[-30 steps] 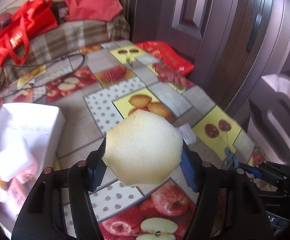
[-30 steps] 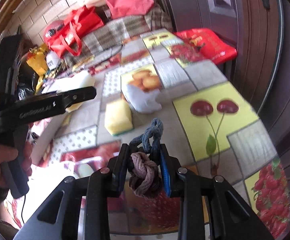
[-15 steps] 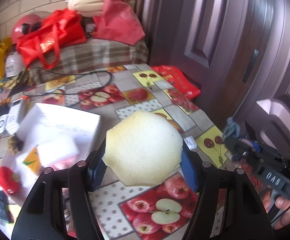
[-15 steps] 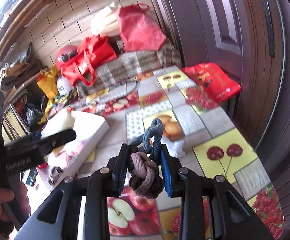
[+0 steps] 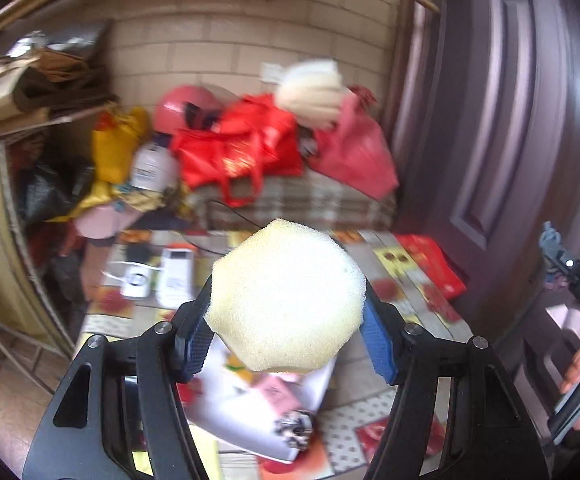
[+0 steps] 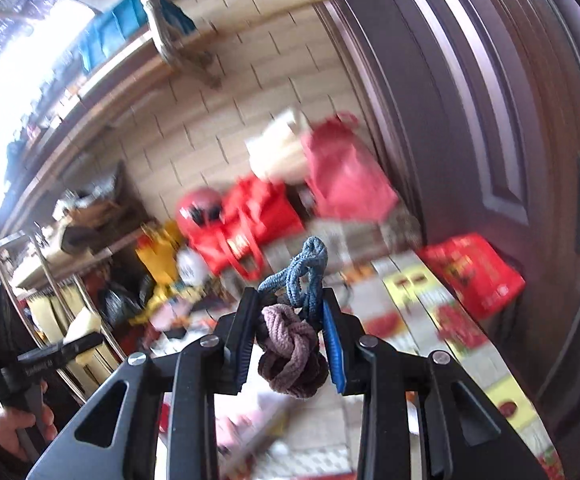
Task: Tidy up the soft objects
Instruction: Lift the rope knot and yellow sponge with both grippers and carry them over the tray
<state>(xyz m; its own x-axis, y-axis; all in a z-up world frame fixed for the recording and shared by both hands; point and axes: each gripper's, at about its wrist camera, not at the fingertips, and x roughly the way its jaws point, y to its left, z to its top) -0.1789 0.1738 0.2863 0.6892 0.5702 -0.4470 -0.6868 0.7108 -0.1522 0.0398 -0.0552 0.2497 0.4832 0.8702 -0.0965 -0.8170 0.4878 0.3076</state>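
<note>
Background: red bags (image 5: 246, 148) heaped against a brick wall (image 5: 218, 44); dark panelled door (image 5: 509, 120) at right; fruit-patterned surface (image 5: 405, 280) below.

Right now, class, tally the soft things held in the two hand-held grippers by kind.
Yellow foam sponge: 1, in the left hand-held gripper
Knotted rope toy: 1, in the right hand-held gripper
Total: 2

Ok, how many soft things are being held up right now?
2: a yellow sponge clamped in the left tool, and a knotted rope toy clamped in the right tool. Others may be hidden.
</note>
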